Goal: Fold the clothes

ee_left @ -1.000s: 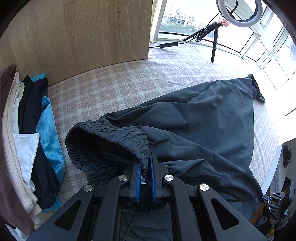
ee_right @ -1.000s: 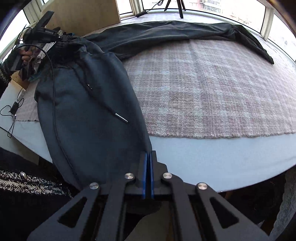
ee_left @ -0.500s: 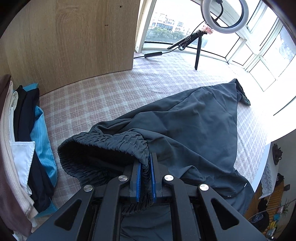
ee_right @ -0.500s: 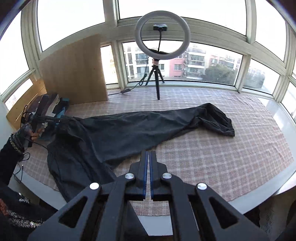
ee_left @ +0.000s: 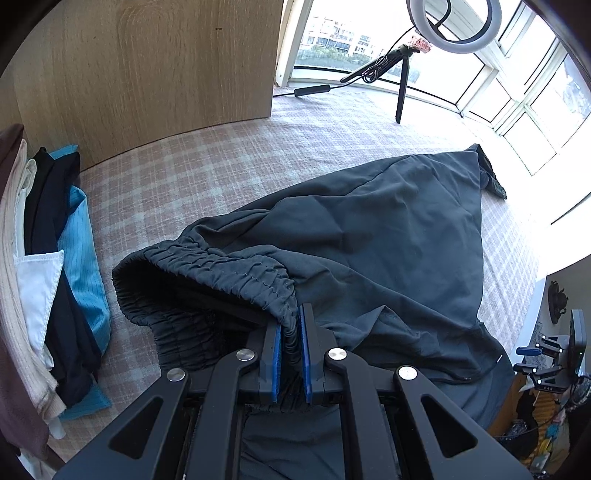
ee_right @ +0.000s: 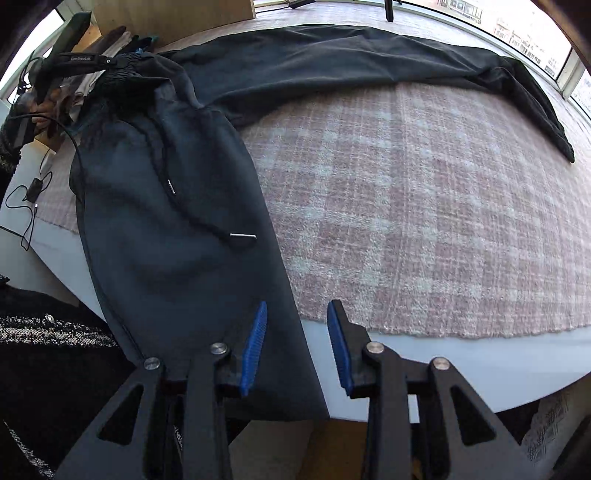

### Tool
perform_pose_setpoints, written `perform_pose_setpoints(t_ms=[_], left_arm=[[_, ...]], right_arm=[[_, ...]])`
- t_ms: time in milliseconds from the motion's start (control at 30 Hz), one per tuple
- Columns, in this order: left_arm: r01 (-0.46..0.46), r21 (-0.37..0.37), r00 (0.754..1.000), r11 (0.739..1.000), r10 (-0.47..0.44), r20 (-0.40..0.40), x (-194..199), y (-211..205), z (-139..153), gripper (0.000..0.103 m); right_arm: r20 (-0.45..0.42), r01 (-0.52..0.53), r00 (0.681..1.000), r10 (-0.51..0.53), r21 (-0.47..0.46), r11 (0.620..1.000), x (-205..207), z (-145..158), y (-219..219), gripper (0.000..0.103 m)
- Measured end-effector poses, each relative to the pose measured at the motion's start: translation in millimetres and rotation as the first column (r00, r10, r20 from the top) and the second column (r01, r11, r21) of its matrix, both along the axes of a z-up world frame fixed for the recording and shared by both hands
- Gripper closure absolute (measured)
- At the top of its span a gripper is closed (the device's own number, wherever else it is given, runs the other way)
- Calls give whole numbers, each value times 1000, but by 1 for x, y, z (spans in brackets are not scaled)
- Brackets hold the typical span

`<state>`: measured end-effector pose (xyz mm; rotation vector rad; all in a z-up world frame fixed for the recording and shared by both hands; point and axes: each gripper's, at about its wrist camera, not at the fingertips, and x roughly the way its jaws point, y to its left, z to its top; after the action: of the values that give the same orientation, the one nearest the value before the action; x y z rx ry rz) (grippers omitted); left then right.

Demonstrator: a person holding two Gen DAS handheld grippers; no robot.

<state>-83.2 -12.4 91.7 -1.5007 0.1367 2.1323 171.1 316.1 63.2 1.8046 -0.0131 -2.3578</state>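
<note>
Dark trousers: one leg overhangs bench edge. Left gripper jaws clenched on waistband; right gripper jaws released beside hanging leg.

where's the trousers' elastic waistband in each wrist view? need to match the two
Left wrist: the waistband fills the lower centre, pinched at its right end in the left hand-held gripper.
Right wrist: the waistband is small at the upper left, bunched at the tip of the left hand-held gripper.
Shared landmark: the wooden board, upper left in the left view, and at the top left edge in the right view.
</note>
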Motion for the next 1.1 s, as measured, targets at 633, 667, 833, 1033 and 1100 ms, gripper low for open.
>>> perform_pose_setpoints(t_ms=[633, 667, 833, 1033, 1100], left_arm=[[35, 10, 999, 999, -35, -3, 5, 2, 3, 95], [41, 15, 999, 999, -41, -6, 5, 2, 5, 95], [38, 43, 999, 998, -38, -12, 2, -1, 8, 95], [-12, 57, 1000, 998, 13, -11, 2, -19, 9, 95], [-29, 61, 1000, 998, 29, -10, 3, -25, 9, 95]], right_arm=[[-62, 150, 984, -165, -201, 968, 39, 34, -4, 101], [-109, 175, 972, -207, -246, 953, 39, 58, 1, 101], [-401, 146, 887, -228, -226, 963, -12, 194, -4, 101], [-616, 73, 787, -17, 66, 995, -136, 305, -63, 101], [-572, 97, 819, -44, 63, 993, -132, 282, -57, 93]])
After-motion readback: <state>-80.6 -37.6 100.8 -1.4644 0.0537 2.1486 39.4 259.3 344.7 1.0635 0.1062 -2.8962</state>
